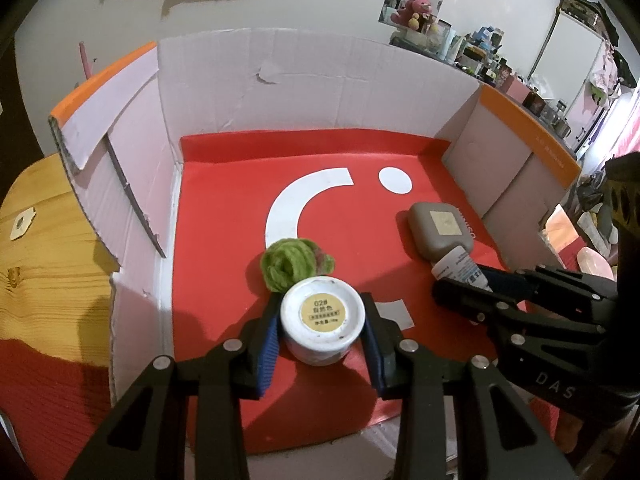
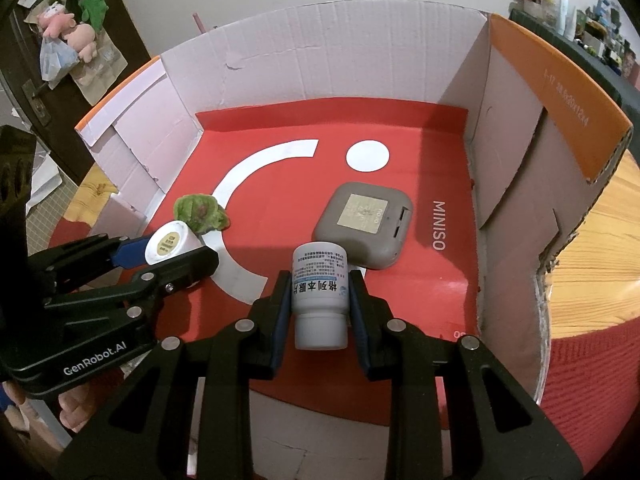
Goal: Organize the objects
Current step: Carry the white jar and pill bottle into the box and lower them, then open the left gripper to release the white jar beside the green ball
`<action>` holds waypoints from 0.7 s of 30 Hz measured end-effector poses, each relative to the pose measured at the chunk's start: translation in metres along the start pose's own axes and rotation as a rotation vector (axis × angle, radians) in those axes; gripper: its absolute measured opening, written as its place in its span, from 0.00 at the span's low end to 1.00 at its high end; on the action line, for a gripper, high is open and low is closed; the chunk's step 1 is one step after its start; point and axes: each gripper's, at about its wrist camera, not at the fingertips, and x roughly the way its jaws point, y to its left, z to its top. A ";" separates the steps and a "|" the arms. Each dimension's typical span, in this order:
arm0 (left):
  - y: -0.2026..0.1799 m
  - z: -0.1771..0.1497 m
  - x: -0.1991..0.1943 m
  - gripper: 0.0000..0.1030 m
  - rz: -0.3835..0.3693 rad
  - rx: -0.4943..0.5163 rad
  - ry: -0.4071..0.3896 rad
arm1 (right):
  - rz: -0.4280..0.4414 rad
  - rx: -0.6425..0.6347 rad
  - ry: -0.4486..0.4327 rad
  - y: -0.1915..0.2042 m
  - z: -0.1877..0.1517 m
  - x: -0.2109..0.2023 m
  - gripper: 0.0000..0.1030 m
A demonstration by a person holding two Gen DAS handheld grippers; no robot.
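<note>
My left gripper (image 1: pixel 322 322) is shut on a small white jar (image 1: pixel 322 320) with a tan round label, low over the red floor of the cardboard box (image 1: pixel 320 80). It also shows in the right wrist view (image 2: pixel 170 246). A green woolly ball (image 1: pixel 294 264) lies just beyond the jar. My right gripper (image 2: pixel 320 300) is shut on a white pill bottle (image 2: pixel 320 292) with blue print, held lying along the fingers. The bottle's far end is close to a grey square case (image 2: pixel 364 226) on the box floor; I cannot tell if they touch.
The box has white inner walls and orange rims (image 2: pixel 560 80). A red MINISO sheet (image 2: pixel 400 128) lines its floor. The box stands on a wooden table (image 1: pixel 36 248) with a red cloth (image 2: pixel 592 360). Cluttered shelves (image 1: pixel 500 64) stand at the back right.
</note>
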 end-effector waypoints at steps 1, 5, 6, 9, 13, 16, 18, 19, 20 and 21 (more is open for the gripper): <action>-0.001 -0.001 -0.001 0.37 0.002 0.002 -0.001 | 0.000 0.001 0.000 0.000 0.000 0.000 0.26; -0.003 -0.001 -0.001 0.37 0.011 0.010 -0.005 | 0.002 0.002 0.000 0.000 0.000 0.000 0.26; -0.003 -0.002 -0.002 0.37 0.012 0.011 -0.005 | 0.002 0.003 0.000 0.000 0.000 0.000 0.26; -0.003 -0.002 -0.002 0.38 0.012 0.011 -0.005 | 0.000 -0.001 0.000 0.001 0.000 -0.001 0.26; -0.004 -0.003 -0.002 0.39 0.011 0.008 -0.006 | 0.002 -0.003 0.000 0.002 0.000 -0.002 0.26; -0.004 -0.004 -0.003 0.45 0.013 0.008 -0.006 | 0.005 -0.003 -0.001 0.003 -0.002 -0.003 0.26; -0.005 -0.005 -0.004 0.46 0.017 0.009 -0.012 | 0.002 0.004 -0.004 0.003 -0.003 -0.004 0.26; -0.006 -0.006 -0.005 0.46 0.016 0.009 -0.012 | 0.003 0.005 -0.005 0.003 -0.004 -0.004 0.26; -0.006 -0.006 -0.005 0.46 0.014 0.008 -0.013 | 0.002 0.004 -0.005 0.004 -0.004 -0.005 0.26; -0.006 -0.006 -0.006 0.46 0.014 0.008 -0.015 | 0.002 0.004 -0.005 0.004 -0.004 -0.005 0.26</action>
